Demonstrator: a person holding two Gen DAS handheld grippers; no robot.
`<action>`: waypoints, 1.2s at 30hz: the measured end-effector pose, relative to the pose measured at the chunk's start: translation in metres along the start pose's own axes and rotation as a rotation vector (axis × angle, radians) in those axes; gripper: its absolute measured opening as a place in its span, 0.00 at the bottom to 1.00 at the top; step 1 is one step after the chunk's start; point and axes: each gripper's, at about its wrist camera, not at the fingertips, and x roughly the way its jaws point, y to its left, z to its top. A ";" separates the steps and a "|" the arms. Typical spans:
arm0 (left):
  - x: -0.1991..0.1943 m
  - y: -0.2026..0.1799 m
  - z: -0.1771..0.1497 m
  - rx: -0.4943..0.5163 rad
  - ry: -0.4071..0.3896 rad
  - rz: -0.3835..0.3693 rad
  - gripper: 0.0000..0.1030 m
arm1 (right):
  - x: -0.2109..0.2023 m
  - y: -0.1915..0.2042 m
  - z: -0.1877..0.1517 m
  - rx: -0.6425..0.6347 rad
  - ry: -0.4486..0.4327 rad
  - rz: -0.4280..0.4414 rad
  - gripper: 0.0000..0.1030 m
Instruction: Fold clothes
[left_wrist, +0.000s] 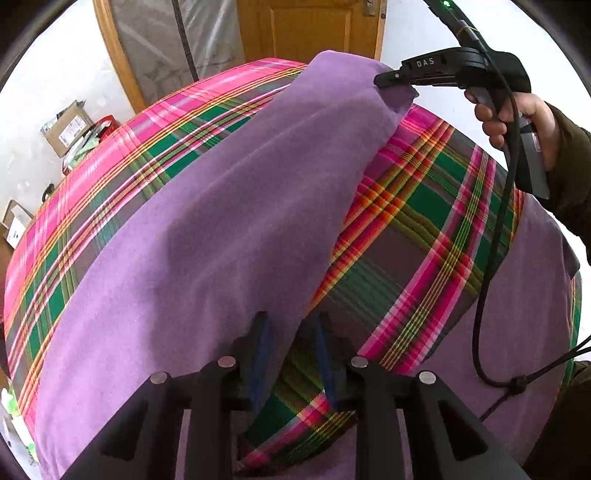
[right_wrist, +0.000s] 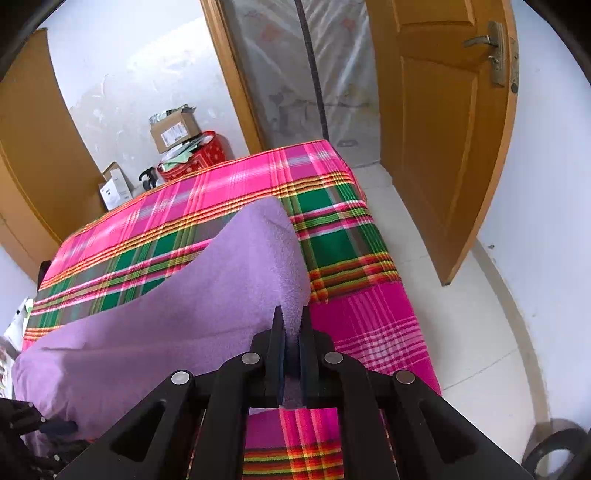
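The soft purple fleece garment (left_wrist: 207, 229) lies stretched across the pink, green and red plaid cloth (left_wrist: 424, 229) that covers the surface, with one long strip of it lifted off the cloth and hanging between the two tools. Its long axis runs from the near corner by the left tool (left_wrist: 291, 354) away to the far corner at the right tool (left_wrist: 384, 79), so the raised edge spans the gap between both hands like a slack ridge.

The right tool, seen in its own view (right_wrist: 291, 354), has its pads pressed together on a bunched fold of the fleece, and the person's hand (left_wrist: 517, 122) grips its handle out past the far side of the surface. The left tool's blue-lined fingers (left_wrist: 258, 354) stand only a little apart, with the garment's edge hanging down between them; whether the pads truly bite the fabric I cannot tell.

As I judge it, the next move turns on carrying that raised edge sideways over the flat part of the garment, both hands travelling together across its long axis.
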 end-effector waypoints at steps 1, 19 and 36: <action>0.000 0.000 0.000 0.002 0.002 0.000 0.05 | 0.000 0.000 -0.001 0.001 0.001 0.000 0.06; -0.012 0.023 -0.013 -0.039 0.028 -0.235 0.03 | -0.006 0.011 -0.009 -0.075 0.033 -0.066 0.06; -0.029 0.060 -0.020 -0.218 -0.037 -0.240 0.09 | -0.056 0.078 -0.032 -0.356 -0.110 0.064 0.06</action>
